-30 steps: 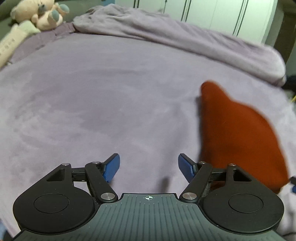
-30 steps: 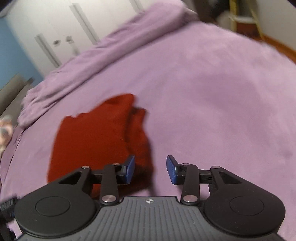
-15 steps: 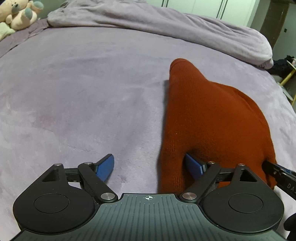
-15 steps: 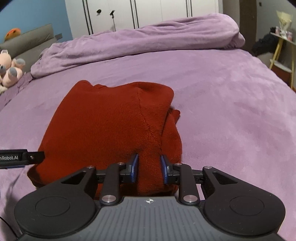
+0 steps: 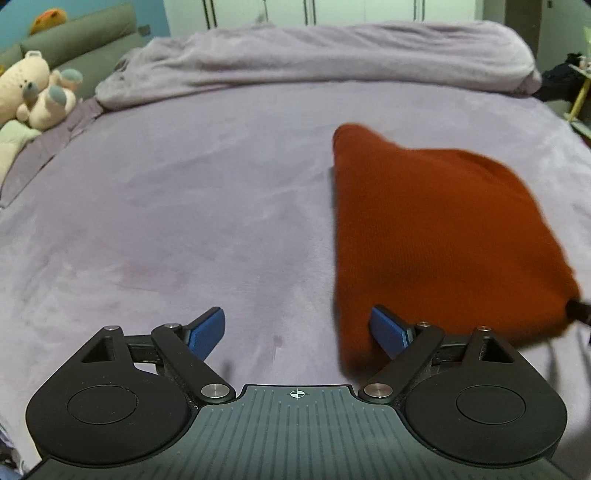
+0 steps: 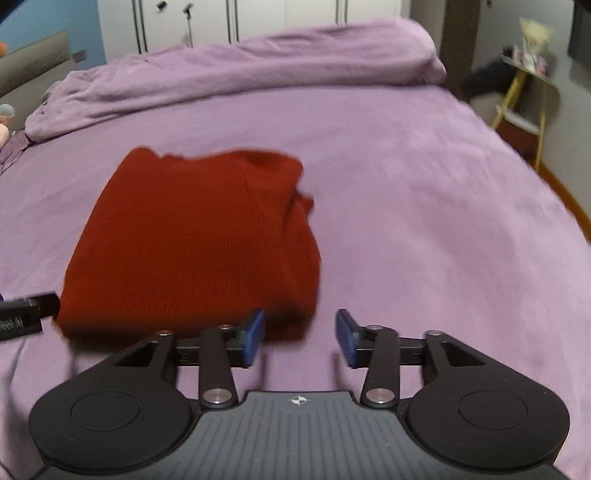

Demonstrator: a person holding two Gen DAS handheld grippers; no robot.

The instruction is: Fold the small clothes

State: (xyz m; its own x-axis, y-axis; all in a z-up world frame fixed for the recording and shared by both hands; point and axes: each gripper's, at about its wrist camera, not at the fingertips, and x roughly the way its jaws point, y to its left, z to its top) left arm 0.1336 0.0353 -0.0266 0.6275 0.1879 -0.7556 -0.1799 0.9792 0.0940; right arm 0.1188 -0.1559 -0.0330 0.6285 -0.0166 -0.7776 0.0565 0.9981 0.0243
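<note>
A rust-red knitted garment (image 5: 436, 236) lies folded into a thick pad on the purple bed cover (image 5: 184, 206). My left gripper (image 5: 297, 328) is open at the garment's near left corner, with only bed cover between its fingers; the right pad (image 5: 388, 330) overlaps that corner in view. In the right wrist view the garment (image 6: 192, 236) lies ahead and to the left. My right gripper (image 6: 301, 336) is at its near right corner with jaws opening and nothing between them. The left gripper's body (image 6: 26, 314) shows at the left edge.
A rumpled purple duvet (image 5: 314, 59) is heaped along the far side of the bed. Plush toys (image 5: 33, 88) lie at the far left by a grey headboard. White wardrobe doors (image 6: 236, 18) stand behind. A yellow-legged side table (image 6: 524, 92) is beyond the bed's right edge.
The right gripper, shut on the garment's near edge half a second ago, has let go and shifted right. The left gripper has slid left off the garment's corner and spread a little wider.
</note>
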